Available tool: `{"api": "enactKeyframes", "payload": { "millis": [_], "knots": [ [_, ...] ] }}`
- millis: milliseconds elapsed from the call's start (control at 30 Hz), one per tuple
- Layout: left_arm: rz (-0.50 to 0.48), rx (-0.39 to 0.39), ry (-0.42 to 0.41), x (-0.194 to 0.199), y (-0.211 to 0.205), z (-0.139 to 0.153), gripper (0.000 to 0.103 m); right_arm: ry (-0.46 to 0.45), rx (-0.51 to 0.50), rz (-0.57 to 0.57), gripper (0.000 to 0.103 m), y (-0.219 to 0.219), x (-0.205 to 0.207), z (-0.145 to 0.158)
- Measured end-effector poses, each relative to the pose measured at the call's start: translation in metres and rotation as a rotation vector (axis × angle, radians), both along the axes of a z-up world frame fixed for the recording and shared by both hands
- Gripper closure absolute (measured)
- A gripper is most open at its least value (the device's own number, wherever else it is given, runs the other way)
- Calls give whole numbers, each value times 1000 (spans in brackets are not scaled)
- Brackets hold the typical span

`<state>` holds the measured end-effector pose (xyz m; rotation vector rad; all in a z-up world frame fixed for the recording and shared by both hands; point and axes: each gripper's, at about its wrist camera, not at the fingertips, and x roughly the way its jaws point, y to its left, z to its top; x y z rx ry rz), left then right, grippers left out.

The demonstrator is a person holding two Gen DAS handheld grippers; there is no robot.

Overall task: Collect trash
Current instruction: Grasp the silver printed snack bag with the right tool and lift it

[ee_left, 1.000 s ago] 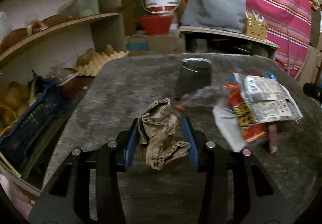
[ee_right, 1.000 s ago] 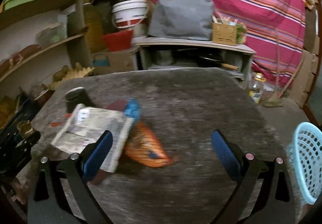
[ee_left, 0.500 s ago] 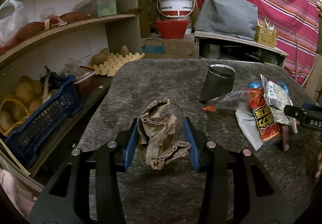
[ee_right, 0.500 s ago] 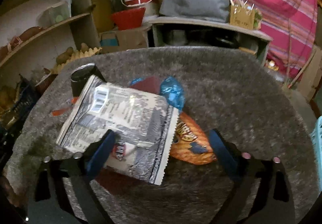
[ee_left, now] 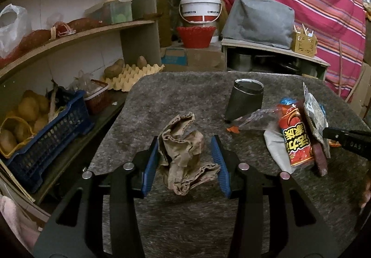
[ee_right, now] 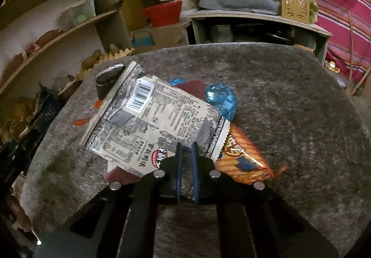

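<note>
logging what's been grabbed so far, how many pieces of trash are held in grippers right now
2. A crumpled brown paper bag sits between the left gripper's fingers; the right gripper pinches the silver printed snack wrapper.

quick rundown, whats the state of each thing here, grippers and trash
left gripper: shut on the crumpled brown paper, lifted off the table
right gripper: shut on the silver snack wrapper
orange chip bag: lying flat, partly under that wrapper
dark cup: upright on the table

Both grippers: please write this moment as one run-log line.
left gripper: shut on brown paper | right gripper: shut on silver wrapper | orange wrapper: on table
</note>
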<state>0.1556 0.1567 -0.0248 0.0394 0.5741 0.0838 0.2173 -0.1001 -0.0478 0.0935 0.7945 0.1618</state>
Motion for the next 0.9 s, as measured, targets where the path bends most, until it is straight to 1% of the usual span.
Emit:
{"api": "enactKeyframes", "payload": {
  "millis": [33, 67, 100, 133, 167, 200, 300, 500, 600, 733, 833, 867, 900],
  "knots": [
    [1, 6, -3, 0, -3, 1, 59, -3, -16, 5, 92, 1, -2, 3],
    [3, 13, -4, 0, -3, 1, 59, -11, -28, 14, 90, 3, -5, 7],
    [4, 18, -4, 0, -4, 1, 59, -19, -34, 19, 68, 5, -8, 10],
    [5, 18, -4, 2, -5, 1, 59, -38, -47, 23, 50, 8, -14, 15],
    [7, 17, -4, 1, -4, 1, 59, -65, -56, 27, 24, 11, -19, 20],
    [8, 15, -4, 2, -4, 2, 59, -86, -69, 35, 24, 14, -23, 24],
    [19, 13, -9, 1, 0, 3, 59, -113, -128, 59, 24, 25, -32, 32],
    [47, -5, -5, -1, 16, 1, 59, -89, -215, 86, 24, 48, -32, 18],
    [61, -14, -4, -1, 23, 0, 59, -105, -241, 79, 24, 59, -29, 17],
    [67, -31, -9, -2, 29, 1, 59, -131, -316, 49, 24, 77, -20, 11],
    [65, -34, -4, 0, 30, 0, 59, -151, -329, 23, 25, 76, -14, 12],
    [65, -35, -3, 1, 30, 0, 59, -158, -325, 13, 28, 74, -15, 14],
    [63, -36, -1, 1, 31, 0, 59, -165, -321, -5, 36, 69, -15, 17]
  ]
}}
